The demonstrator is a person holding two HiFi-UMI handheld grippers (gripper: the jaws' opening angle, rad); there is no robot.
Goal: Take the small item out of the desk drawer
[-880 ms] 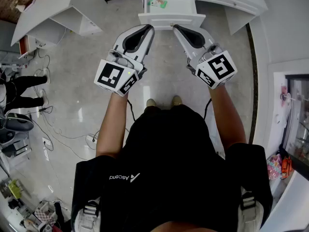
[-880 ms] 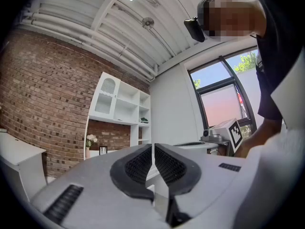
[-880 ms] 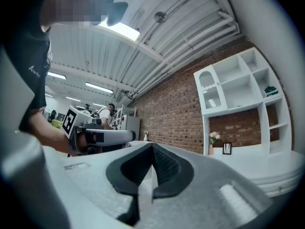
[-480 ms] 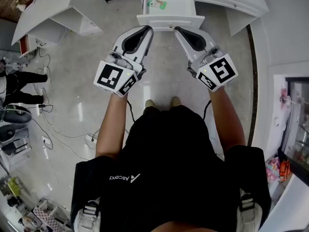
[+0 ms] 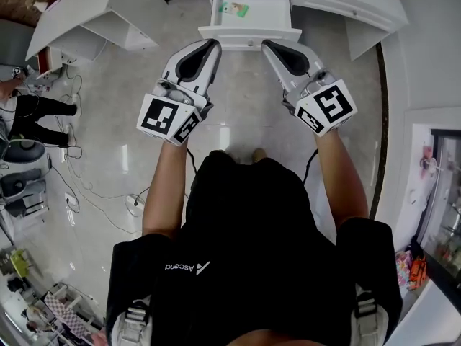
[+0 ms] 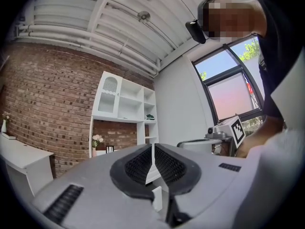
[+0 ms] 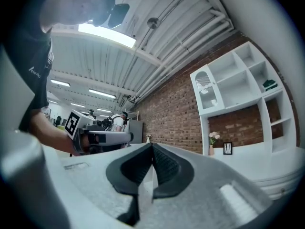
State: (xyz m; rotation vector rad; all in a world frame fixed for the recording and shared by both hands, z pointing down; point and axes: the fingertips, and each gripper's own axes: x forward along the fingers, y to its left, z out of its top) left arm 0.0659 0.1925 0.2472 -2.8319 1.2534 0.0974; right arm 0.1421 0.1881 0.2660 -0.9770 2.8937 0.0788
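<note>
Small item (image 5: 235, 8) lies farthest off. Nearest, left gripper (image 5: 214, 43) and right gripper (image 5: 266, 44) hang apart, each with jaws pressed together and empty, floor (image 5: 241, 85) showing between them. Just past their tips runs the open drawer's (image 5: 248, 33) front edge; the item rests inside, ahead of the gap.

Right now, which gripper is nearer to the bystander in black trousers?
Left. The left gripper is to the right of the bystander; the right gripper lies even farther right.

The left gripper (image 5: 210, 44) and right gripper (image 5: 267, 44) are held forward side by side, jaws together, empty.
</note>
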